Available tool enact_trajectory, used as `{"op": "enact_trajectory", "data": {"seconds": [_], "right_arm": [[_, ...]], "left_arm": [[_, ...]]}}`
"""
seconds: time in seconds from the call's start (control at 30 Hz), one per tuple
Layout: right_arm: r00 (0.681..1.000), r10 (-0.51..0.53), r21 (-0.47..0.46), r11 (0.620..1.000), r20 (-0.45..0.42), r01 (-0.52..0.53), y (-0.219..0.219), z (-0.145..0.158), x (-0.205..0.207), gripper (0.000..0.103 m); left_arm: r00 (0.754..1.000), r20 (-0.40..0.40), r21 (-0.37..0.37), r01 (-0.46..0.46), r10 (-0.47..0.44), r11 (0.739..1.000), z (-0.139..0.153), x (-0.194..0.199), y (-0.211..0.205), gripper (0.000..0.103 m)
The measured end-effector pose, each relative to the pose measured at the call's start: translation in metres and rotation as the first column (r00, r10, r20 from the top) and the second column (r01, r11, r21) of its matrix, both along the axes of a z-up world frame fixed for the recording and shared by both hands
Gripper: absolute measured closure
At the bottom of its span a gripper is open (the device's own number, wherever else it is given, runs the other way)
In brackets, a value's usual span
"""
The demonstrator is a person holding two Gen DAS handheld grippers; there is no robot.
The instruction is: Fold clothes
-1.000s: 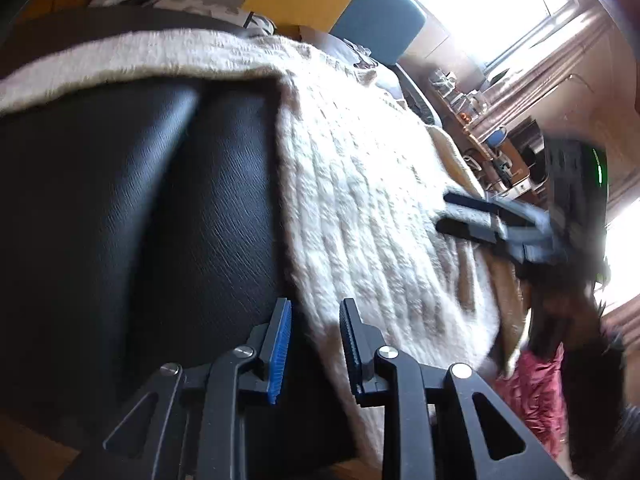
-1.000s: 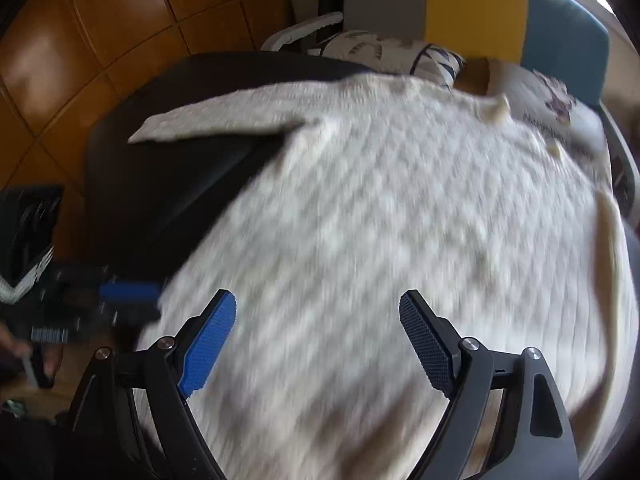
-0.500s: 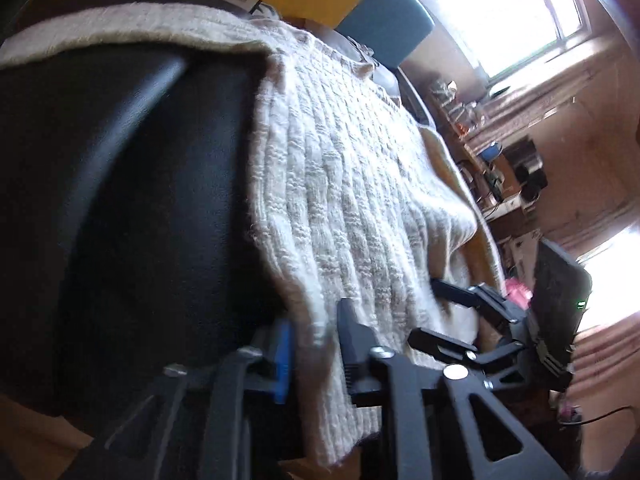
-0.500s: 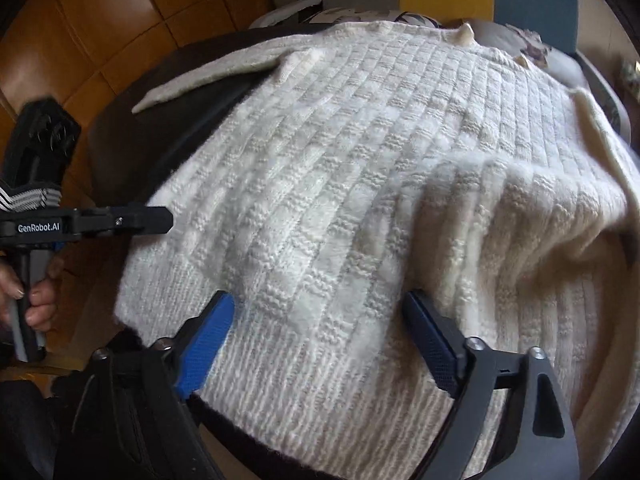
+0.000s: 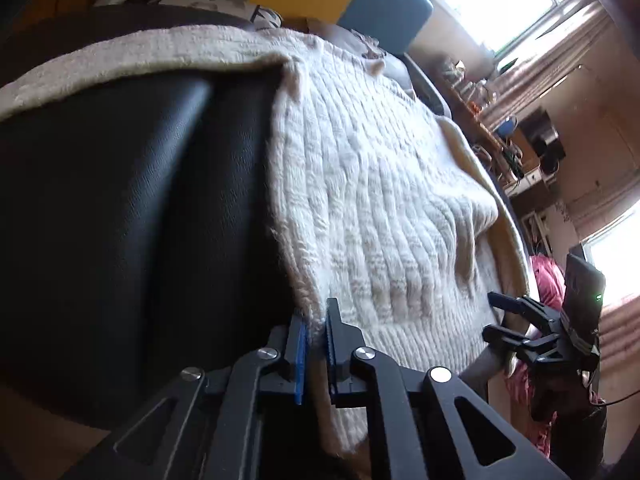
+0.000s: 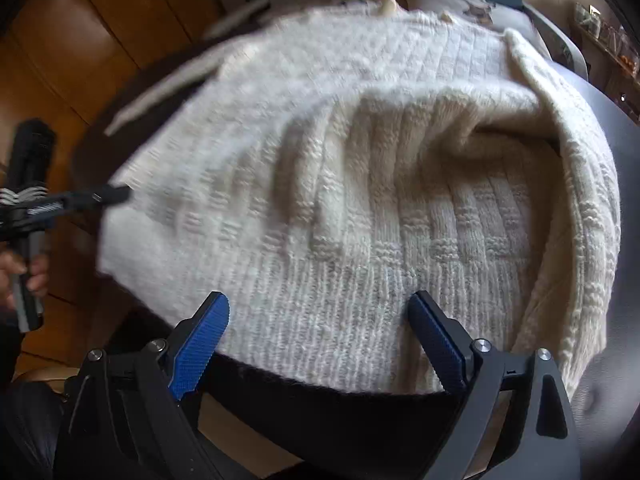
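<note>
From your left wrist camera, your left gripper (image 5: 314, 344) has its jaws pinched tight on the bottom corner of the sweater (image 5: 380, 200), the ribbed hem squeezed between the blue, finely grooved pads. The sweater is a cream, chunky knit with raised basket-weave blocks running in rows, spread over a black cushion (image 5: 132, 208) whose surface looks like smooth, faintly grained leather with a soft crease down it. One sleeve (image 5: 132, 54) lies stretched flat along the cushion's far edge. A fold of knit bulges up near the sweater's right side. Farther right you can see your right gripper (image 5: 500, 316), black and angular, its jaws parted just beside the hem. From your right wrist camera, your right gripper (image 6: 318, 336) stands with its jaws spread wide, and the ribbed hem of the sweater (image 6: 360, 208) lies between them with neither pad pressing on it. The knit here is fuzzy and thick; its right edge is rolled over into a rounded fold, leaving a shadowed hollow beneath. At the left, your hand (image 6: 24, 276) holds the handle of the left gripper (image 6: 116, 194), which meets the sweater's blurred corner above a brown tiled floor (image 6: 80, 32).
</note>
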State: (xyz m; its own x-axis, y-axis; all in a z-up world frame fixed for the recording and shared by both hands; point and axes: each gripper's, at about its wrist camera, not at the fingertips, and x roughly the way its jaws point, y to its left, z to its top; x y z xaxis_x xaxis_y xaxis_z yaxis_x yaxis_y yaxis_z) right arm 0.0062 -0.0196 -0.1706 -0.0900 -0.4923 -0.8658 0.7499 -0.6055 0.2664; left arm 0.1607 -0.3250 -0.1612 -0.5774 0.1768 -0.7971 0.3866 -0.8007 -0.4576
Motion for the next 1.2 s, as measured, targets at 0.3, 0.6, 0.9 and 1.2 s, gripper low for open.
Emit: {"op": "enact_trajectory", "data": {"seconds": [0.3, 0.6, 0.9, 1.2], "right_arm": [[0.997, -0.070, -0.092, 0.993, 0.033, 0.073, 0.017, 0.016, -0.020, 0.009], [0.989, -0.142, -0.164, 0.976, 0.028, 0.145, 0.046, 0.021, -0.024, 0.009], [0.984, -0.180, -0.185, 0.967, -0.002, 0.177, 0.067, 0.027, -0.028, 0.009], [0.988, -0.149, -0.005, 0.989, 0.052, 0.149, 0.012, 0.006, -0.066, 0.009]], "left_arm": [[0.986, -0.163, -0.075, 0.007, -0.019, 0.997, 0.047, 0.002, 0.014, 0.088], [0.996, 0.025, -0.140, 0.083, -0.080, 0.987, 0.001, -0.030, 0.037, 0.089], [0.987, -0.011, -0.280, 0.150, -0.159, 0.948, 0.029, -0.044, 0.055, 0.086], [0.972, 0.074, -0.280, 0.236, -0.224, 0.931, 0.009, -0.068, 0.057, 0.085]]}}
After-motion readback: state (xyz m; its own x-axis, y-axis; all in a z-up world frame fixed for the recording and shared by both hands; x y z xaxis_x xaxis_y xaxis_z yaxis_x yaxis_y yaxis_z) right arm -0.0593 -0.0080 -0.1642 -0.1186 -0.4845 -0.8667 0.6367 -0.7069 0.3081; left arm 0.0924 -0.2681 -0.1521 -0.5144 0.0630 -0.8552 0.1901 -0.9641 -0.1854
